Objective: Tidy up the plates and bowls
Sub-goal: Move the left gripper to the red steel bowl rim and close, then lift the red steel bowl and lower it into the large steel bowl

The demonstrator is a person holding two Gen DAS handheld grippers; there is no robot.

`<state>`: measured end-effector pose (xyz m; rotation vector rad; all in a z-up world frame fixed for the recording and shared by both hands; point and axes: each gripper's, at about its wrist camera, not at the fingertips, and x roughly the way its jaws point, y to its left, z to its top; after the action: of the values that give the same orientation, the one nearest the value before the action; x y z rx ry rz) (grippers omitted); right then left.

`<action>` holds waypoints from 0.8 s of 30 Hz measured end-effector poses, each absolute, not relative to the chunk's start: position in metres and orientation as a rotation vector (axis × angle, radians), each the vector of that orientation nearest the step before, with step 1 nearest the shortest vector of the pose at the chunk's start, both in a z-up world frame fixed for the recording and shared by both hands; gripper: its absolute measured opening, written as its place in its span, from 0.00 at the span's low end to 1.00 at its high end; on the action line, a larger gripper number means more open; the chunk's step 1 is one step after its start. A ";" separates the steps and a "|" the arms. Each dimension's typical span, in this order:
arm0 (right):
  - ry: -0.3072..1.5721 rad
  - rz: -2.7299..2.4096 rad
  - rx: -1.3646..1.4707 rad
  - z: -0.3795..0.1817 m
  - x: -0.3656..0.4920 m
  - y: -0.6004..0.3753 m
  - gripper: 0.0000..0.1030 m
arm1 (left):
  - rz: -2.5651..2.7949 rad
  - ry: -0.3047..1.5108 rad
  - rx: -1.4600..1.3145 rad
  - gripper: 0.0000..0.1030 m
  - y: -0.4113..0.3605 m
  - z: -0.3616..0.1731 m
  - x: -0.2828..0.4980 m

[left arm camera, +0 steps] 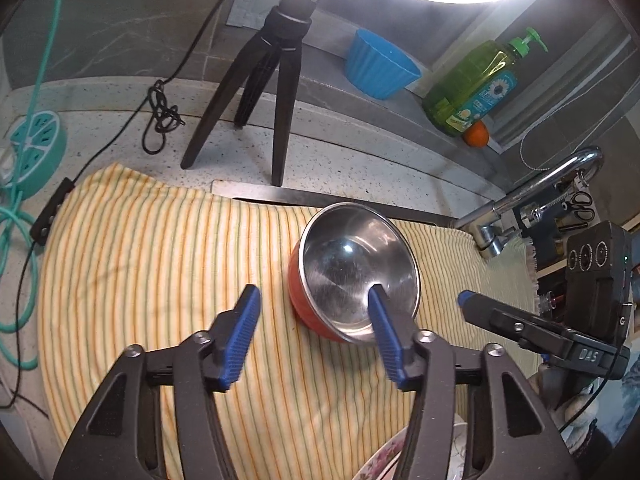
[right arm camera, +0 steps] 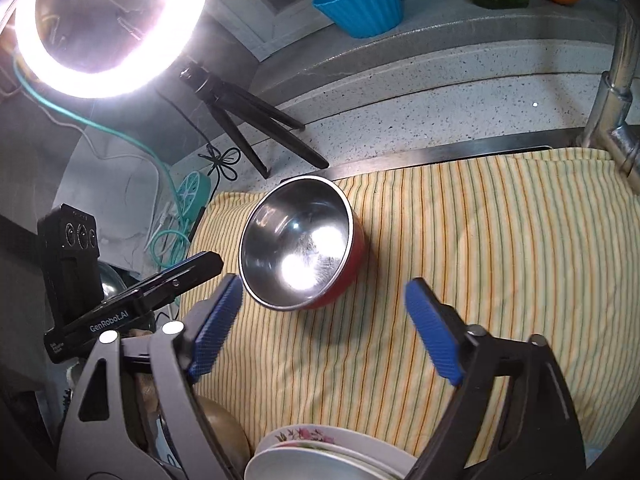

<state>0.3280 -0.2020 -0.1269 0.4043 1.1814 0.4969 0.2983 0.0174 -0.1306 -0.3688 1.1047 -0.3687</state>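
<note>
A bowl, red outside and steel inside, lies tilted on the yellow striped cloth, its mouth turned toward me. My left gripper is open just in front of it. One blue pad shows over the bowl's near rim and the other over bare cloth; I cannot tell whether the first pad touches the rim. My right gripper is open too, with the bowl beyond its fingertips and nothing held. A stack of white flowered plates sits below the right gripper, and its edge shows in the left wrist view.
A black tripod carrying a bright ring light stands behind the cloth. A blue ribbed cup, a green soap bottle and an orange sit on the back ledge. The faucet is at the right, with teal cables at the left.
</note>
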 end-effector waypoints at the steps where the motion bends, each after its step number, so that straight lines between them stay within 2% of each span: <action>1: 1.192 0.501 0.411 -0.130 0.331 -0.200 0.67 | -0.374 1.110 -0.374 0.43 0.017 -0.133 0.301; 5: 1.229 0.505 0.429 -0.144 0.342 -0.194 0.61 | -0.376 1.125 -0.382 0.36 0.015 -0.139 0.310; 8: 1.245 0.506 0.431 -0.149 0.346 -0.191 0.51 | -0.373 1.139 -0.385 0.28 0.013 -0.145 0.315; 10: 1.254 0.502 0.427 -0.152 0.349 -0.190 0.44 | -0.374 1.148 -0.383 0.27 0.013 -0.148 0.317; 14: 1.264 0.499 0.419 -0.156 0.353 -0.187 0.41 | -0.379 1.159 -0.383 0.18 0.010 -0.152 0.321; 18: 1.277 0.497 0.397 -0.159 0.356 -0.182 0.24 | -0.380 1.164 -0.384 0.15 0.008 -0.155 0.323; 24: 1.277 0.475 0.355 -0.158 0.354 -0.180 0.18 | -0.378 1.161 -0.381 0.15 0.009 -0.155 0.322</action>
<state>0.3541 -0.1795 -0.1579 0.3546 1.2768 0.4754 0.3223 0.0087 -0.1550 -0.3806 1.1610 -0.3777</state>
